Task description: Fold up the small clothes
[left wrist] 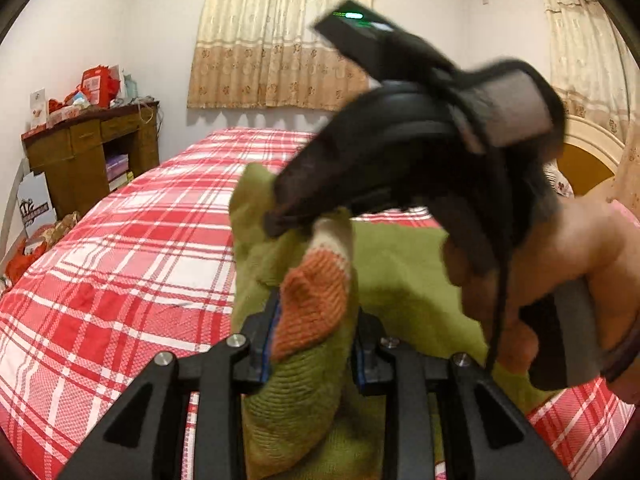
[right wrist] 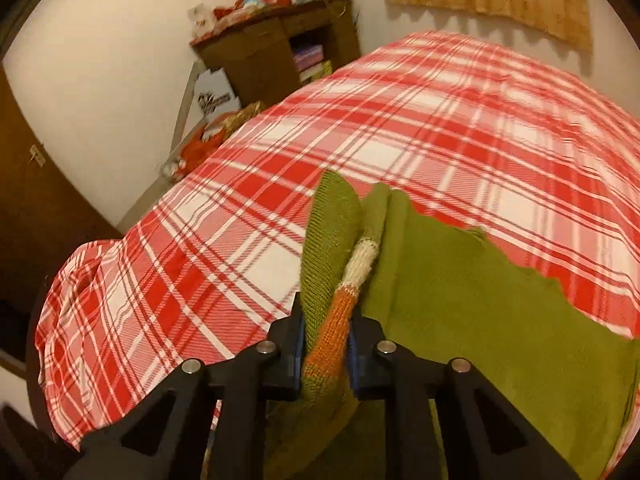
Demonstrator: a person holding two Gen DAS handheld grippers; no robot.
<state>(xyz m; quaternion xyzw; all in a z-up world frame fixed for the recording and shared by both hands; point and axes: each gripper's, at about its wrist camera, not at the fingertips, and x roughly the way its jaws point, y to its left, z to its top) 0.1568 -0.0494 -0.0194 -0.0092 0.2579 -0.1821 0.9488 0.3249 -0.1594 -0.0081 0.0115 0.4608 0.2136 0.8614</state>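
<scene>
A: Where's the green knitted garment (left wrist: 400, 280)?

B: On the red plaid bedspread (left wrist: 120, 280), bunched and partly lifted off it. The wooden desk (left wrist: 88, 148) stands beyond the bedspread's far left edge.

A: The left gripper (left wrist: 314, 344)?

B: Narrow, its jaws pinching the garment's orange-and-white striped cuff (left wrist: 316, 304).

A: And the right gripper (right wrist: 325, 354)?

B: Also narrow, clamped on the striped knit. A hand (left wrist: 560, 280) carries it just over the garment, right of the left gripper.
</scene>
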